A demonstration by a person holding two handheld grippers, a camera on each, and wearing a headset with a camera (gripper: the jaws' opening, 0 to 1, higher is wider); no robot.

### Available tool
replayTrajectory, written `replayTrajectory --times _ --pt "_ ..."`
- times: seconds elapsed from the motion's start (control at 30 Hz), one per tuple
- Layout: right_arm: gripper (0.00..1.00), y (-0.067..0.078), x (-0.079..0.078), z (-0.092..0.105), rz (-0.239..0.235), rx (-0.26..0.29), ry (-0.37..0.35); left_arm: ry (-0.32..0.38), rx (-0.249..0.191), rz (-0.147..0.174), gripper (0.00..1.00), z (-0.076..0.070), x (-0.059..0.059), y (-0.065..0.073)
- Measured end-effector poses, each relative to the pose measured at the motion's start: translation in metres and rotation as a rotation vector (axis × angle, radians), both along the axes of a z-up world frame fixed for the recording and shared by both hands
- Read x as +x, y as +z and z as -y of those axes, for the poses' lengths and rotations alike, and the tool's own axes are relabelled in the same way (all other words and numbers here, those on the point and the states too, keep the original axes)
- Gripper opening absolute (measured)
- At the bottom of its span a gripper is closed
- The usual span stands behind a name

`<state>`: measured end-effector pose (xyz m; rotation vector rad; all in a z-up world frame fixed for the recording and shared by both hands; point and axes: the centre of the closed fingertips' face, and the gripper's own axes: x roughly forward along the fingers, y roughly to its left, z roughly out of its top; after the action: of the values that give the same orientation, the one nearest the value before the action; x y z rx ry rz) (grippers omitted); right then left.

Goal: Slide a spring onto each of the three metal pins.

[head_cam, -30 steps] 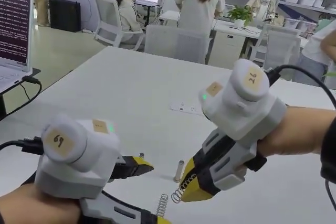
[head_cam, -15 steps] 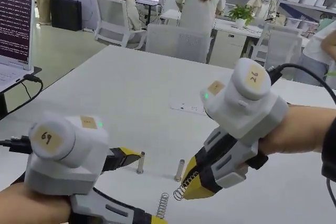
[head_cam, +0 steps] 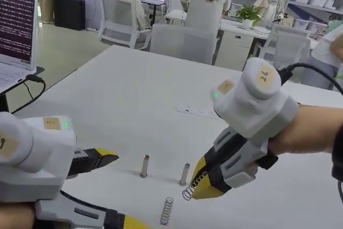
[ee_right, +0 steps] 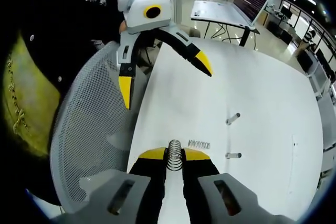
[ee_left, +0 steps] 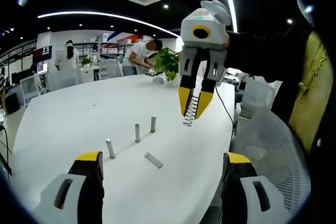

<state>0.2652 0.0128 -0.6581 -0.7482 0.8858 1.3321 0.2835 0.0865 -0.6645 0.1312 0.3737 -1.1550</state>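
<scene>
Three pins upright on table. My right gripper pinches held spring, raised just beside pins; loose spring lies near pins; left gripper spread wide.

On the table the pins stand in a row, a loose spring lying just before them.

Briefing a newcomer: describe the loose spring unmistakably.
On the white table stand upright metal pins. The loose spring lies flat on the person's side of them, untouched, unlike the other spring clamped in the right gripper.
</scene>
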Motion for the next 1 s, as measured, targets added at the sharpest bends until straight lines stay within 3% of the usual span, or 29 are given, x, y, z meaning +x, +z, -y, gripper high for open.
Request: replayTrajectory --times 0.37,0.77,1.0 --pt "0.08 0.003 0.021 0.009 0.016 -0.016 -0.026 0.019 -0.008 -0.007 0.91 -0.003 0.0 -0.001" --pt "0.08 0.003 0.049 0.02 0.035 -0.083 -0.039 0.019 -0.006 -0.001 0.88 -0.005 0.001 0.0" --pt "0.08 -0.003 0.067 0.024 0.047 -0.149 -0.037 0.021 -0.009 0.0 0.88 -0.007 0.0 -0.001"
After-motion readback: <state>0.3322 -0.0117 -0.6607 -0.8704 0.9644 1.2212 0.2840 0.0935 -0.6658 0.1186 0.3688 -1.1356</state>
